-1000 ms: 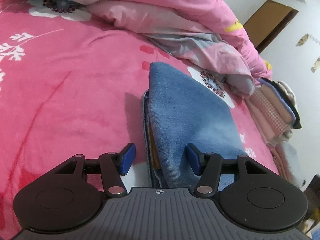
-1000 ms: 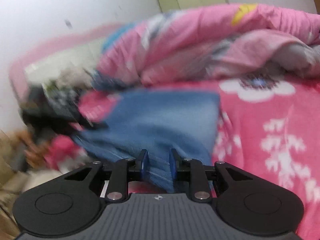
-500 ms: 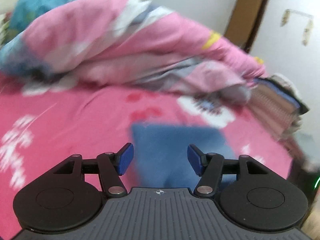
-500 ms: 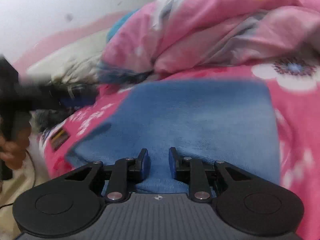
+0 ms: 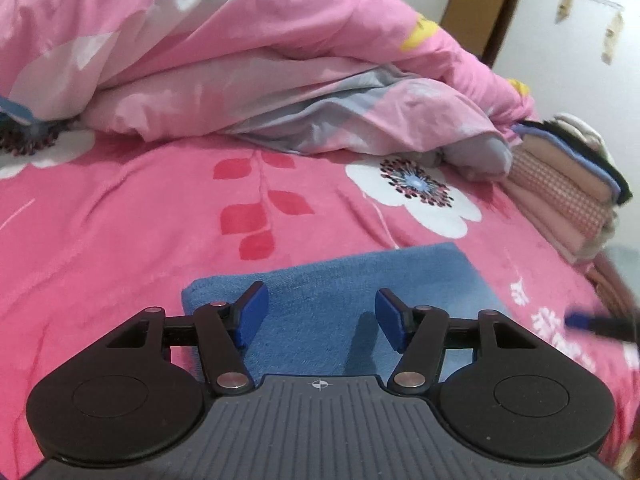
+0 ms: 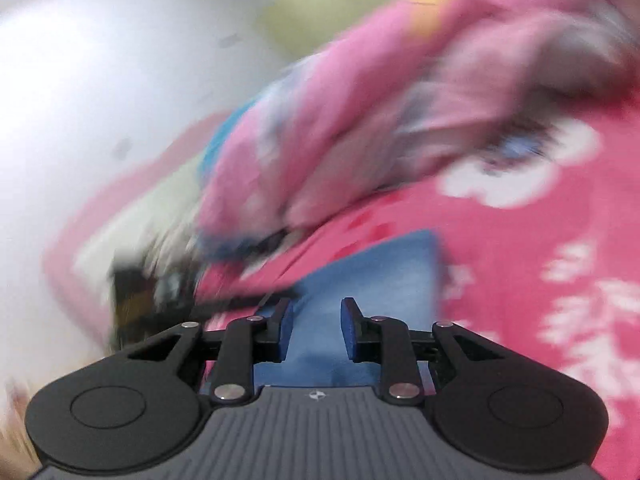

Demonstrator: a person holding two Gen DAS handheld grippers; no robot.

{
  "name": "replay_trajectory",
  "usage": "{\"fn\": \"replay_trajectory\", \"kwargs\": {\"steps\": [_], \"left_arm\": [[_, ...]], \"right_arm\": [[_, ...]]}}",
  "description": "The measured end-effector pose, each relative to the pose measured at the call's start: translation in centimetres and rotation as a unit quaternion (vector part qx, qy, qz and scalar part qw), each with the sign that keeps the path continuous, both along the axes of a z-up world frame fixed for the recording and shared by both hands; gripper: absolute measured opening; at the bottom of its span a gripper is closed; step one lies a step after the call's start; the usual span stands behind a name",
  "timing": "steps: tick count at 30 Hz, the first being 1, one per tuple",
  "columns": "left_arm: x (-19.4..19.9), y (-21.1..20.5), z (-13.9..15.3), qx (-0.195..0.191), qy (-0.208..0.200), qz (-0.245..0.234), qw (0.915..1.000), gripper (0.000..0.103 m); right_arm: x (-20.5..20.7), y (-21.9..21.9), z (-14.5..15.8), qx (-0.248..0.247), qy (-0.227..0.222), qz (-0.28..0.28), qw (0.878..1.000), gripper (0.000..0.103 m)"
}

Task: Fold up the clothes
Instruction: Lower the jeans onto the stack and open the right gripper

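A folded blue garment (image 5: 332,280) lies flat on the pink flowered bed sheet (image 5: 120,220). My left gripper (image 5: 318,316) is open and empty, held just above the garment's near part. In the blurred right wrist view the same blue garment (image 6: 380,276) lies ahead. My right gripper (image 6: 316,330) is partly open with a gap between its blue pads, over the garment's near edge, holding nothing. The tip of the right gripper (image 5: 600,322) shows at the right edge of the left wrist view.
A crumpled pink and grey quilt (image 5: 240,60) is heaped across the back of the bed. A stack of folded clothes (image 5: 568,184) sits at the bed's right edge. A brown door (image 5: 480,4) and white wall stand behind.
My right gripper has opened from nearly shut and let go of the blue garment, which now lies flat. My left gripper pulled back and tilted up, staying open. The right view is swinging.
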State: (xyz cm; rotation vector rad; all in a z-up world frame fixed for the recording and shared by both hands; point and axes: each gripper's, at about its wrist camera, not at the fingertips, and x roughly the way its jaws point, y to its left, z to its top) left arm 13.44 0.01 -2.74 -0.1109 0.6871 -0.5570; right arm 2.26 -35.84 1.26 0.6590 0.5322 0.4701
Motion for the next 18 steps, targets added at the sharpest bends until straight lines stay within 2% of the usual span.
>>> {"fn": "replay_trajectory", "kwargs": {"steps": [2, 5, 6, 9, 14, 16, 18], "left_arm": [[-0.2, -0.1, -0.4, 0.005, -0.01, -0.002, 0.9999, 0.06], [-0.1, -0.3, -0.5, 0.007, -0.011, -0.002, 0.9999, 0.06], [-0.1, -0.4, -0.6, 0.01, -0.011, -0.002, 0.9999, 0.06], [-0.1, -0.7, -0.6, 0.02, -0.013, -0.001, 0.9997, 0.06], [-0.4, -1.2, -0.8, 0.035, -0.021, 0.0, 0.9992, 0.06], [-0.4, -1.2, -0.8, 0.034, -0.019, 0.002, 0.9992, 0.06], [-0.3, -1.1, -0.8, 0.033, -0.018, 0.003, 0.9993, 0.06]], "right_arm": [[1.7, -2.0, -1.2, 0.026, 0.054, -0.02, 0.998, 0.029], [3.7, -2.1, -4.0, 0.037, 0.156, 0.003, 0.987, 0.029], [3.3, -2.0, -4.5, 0.046, 0.169, 0.012, 0.984, 0.029], [1.9, -1.7, -5.8, 0.074, 0.2, 0.039, 0.976, 0.029], [-1.6, -1.9, -5.3, 0.065, 0.216, 0.054, 0.973, 0.029], [-2.2, -1.7, -4.9, 0.047, 0.236, 0.082, 0.967, 0.029], [-2.3, -2.4, -3.7, 0.039, 0.226, 0.071, 0.971, 0.029]]}}
